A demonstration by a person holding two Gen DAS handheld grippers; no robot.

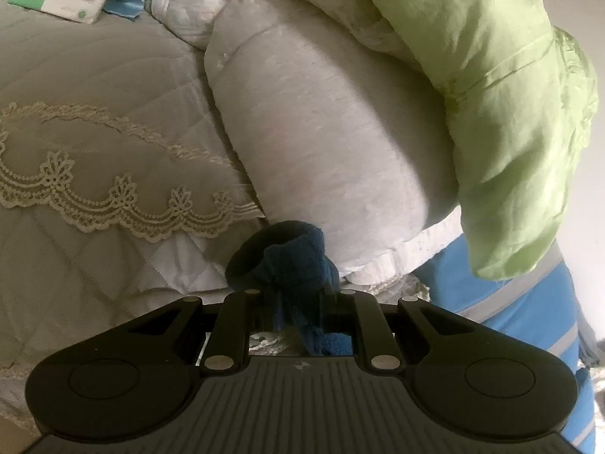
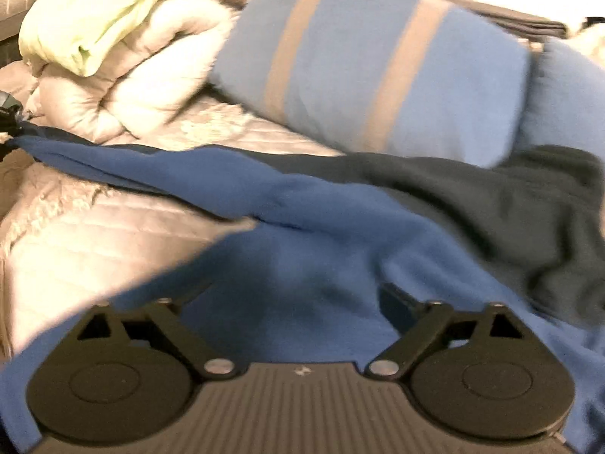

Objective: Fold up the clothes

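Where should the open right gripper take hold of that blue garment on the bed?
Probably the light edge of the blue garment just ahead of the right gripper, coming in low from the near side. The left gripper already pinches the far cuff, so this end lies slack.

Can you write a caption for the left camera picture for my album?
The left gripper pinches a bunched blue garment above the quilted bedspread, with a rolled white duvet ahead.

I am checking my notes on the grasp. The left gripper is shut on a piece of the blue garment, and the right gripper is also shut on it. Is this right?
Not quite. The left gripper is indeed shut on the blue garment, but the right gripper is open: in the right wrist view its jaws stand wide apart above the blue cloth and pinch nothing.
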